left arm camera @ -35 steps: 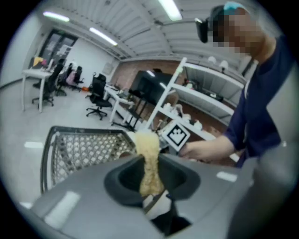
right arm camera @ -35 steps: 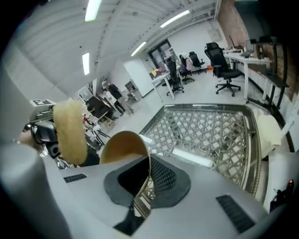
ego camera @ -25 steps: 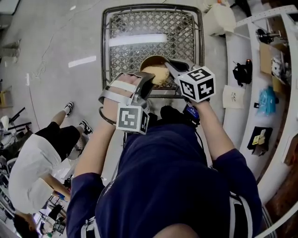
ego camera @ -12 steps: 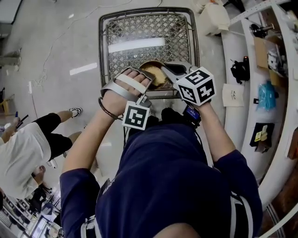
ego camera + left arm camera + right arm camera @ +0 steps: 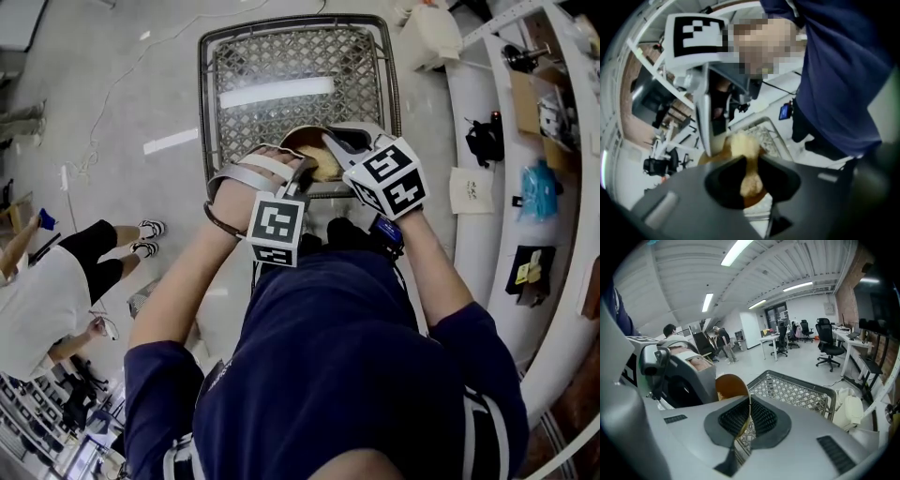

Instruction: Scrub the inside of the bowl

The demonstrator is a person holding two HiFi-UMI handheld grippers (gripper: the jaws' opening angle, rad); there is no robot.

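Note:
A brown bowl (image 5: pixel 307 141) is held tilted over a grey lattice crate (image 5: pixel 298 58). My right gripper (image 5: pixel 339 148) is shut on the bowl's rim; in the right gripper view the thin rim (image 5: pixel 748 414) runs between the jaws and the bowl (image 5: pixel 731 386) rises behind them. My left gripper (image 5: pixel 302 172) is shut on a tan sponge (image 5: pixel 324 166). In the left gripper view the sponge (image 5: pixel 750 174) sticks out between the jaws into the bowl (image 5: pixel 716 153). The two grippers sit close together, and most of the bowl's inside is hidden in the head view.
The crate (image 5: pixel 799 392) stands on a pale floor right in front of the person. A white curved bench (image 5: pixel 487 187) with small items runs along the right. Another person in a white shirt (image 5: pixel 42 309) is at the left. Office chairs (image 5: pixel 827 343) stand far off.
My left gripper with the sponge has shifted up and right, closer to the right gripper, so it covers more of the bowl. The bowl stays held at its rim.

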